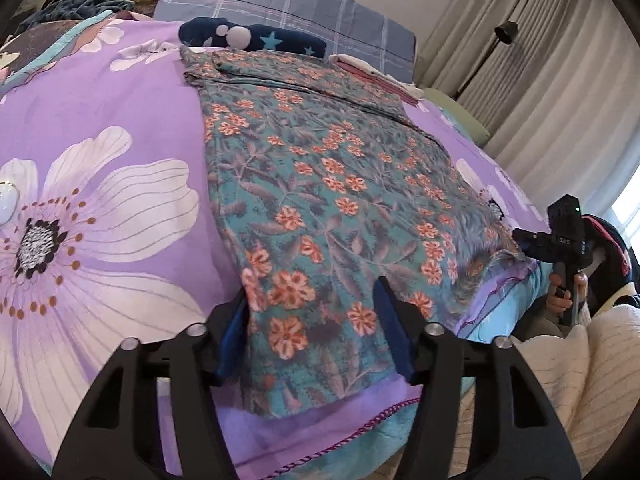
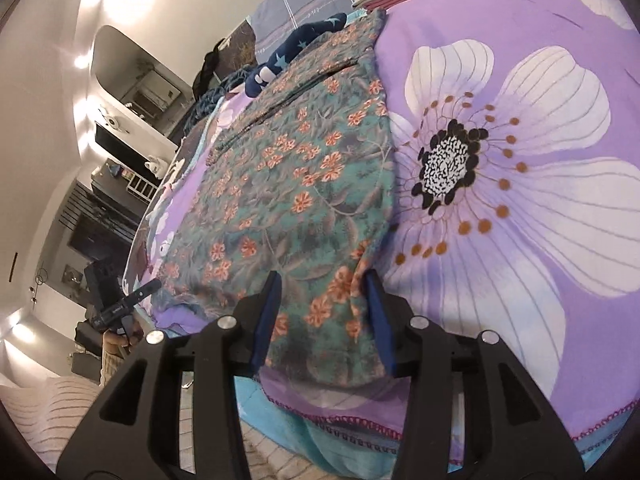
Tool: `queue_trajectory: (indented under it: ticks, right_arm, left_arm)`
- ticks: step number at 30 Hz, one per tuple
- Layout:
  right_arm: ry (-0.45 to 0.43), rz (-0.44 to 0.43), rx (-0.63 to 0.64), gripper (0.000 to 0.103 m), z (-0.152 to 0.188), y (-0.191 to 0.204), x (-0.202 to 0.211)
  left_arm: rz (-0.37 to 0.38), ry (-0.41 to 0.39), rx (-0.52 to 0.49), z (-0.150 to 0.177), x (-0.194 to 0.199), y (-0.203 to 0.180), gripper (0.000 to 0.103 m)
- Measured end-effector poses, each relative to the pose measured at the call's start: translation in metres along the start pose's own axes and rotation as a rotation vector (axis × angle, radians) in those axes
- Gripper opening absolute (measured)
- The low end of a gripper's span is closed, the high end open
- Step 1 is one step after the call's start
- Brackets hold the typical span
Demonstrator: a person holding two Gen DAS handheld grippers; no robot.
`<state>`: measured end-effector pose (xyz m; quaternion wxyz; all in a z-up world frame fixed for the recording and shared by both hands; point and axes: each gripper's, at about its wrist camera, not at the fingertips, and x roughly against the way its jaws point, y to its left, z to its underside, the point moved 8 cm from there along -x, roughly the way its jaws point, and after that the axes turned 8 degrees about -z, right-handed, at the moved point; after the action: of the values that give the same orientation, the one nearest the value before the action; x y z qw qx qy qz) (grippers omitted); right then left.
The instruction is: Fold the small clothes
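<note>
The left gripper stands spread over the near left corner of the floral garment, blue pads either side of the cloth, not pinching. The right gripper straddles the near right corner likewise, jaws apart. The garment lies flat on the purple flowered bedspread, folded clothes beyond.
</note>
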<state>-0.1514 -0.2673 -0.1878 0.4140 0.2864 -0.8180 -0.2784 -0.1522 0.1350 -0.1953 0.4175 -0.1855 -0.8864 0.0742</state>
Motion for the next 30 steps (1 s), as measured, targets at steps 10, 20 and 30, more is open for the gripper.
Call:
queue_trajectory:
  ticks: [10, 20, 30]
  right_arm:
    - [0.009, 0.035, -0.033, 0.038, 0.005, -0.005, 0.003]
    - [-0.137, -0.043, -0.053, 0.003, -0.032, 0.017, 0.037]
    - [-0.336, -0.123, 0.111, 0.003, -0.057, 0.081, 0.108]
  left_arm:
    - [-0.048, 0.006, 0.059, 0.0, -0.001, 0.01, 0.02]
    - [-0.063, -0.186, 0.039, -0.056, 0.051, -0.015, 0.004]
    - [-0.042, -0.384, 0.015, -0.087, 0.124, -0.039, 0.003]
